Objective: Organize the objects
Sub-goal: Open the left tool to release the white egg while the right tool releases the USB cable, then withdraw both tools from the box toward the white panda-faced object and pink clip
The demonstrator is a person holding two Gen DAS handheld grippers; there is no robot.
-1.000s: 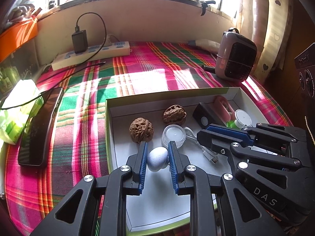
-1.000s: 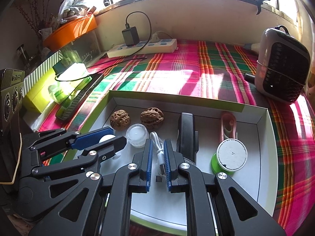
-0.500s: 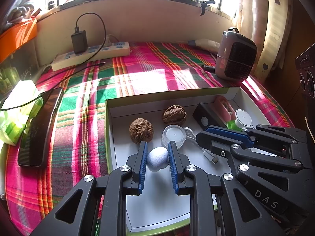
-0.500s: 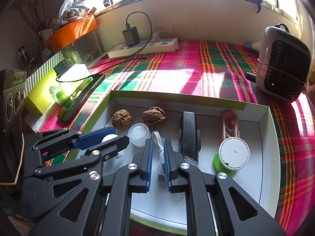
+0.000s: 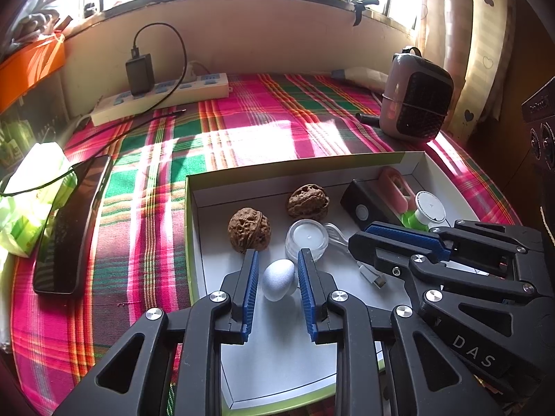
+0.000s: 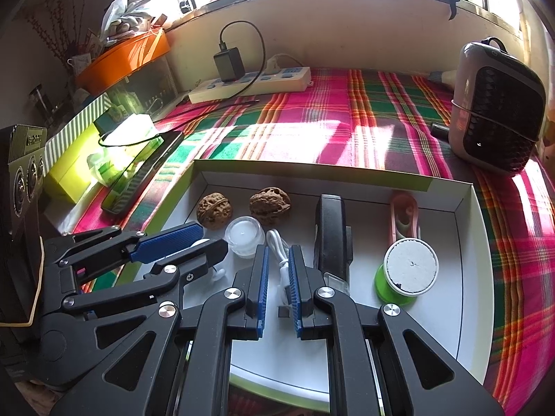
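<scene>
A small white egg-shaped object with a finely pebbled, matte surface lies on the white floor of a shallow box with green outer walls, in the lower middle of the left wrist view. The left gripper straddles it with its blue-padded fingers set narrowly to either side; a slim gap shows on the left, and whether the right pad touches the egg cannot be told. In the right wrist view the right gripper has its fingers close together around a coiled white cable, though contact is not clear. The box holds two brown wrinkled walnuts, one just beyond the left fingers and one further toward the upper right; one clear round jar with a white centre just beside the cable; one black oblong device; one pink clip-like item; and one green spool with a white round top. Outside the box, on the plaid-covered bench, lie one black phone at the left, one white power strip with a black charger at the upper left, and one small grey heater at the upper right.
</scene>
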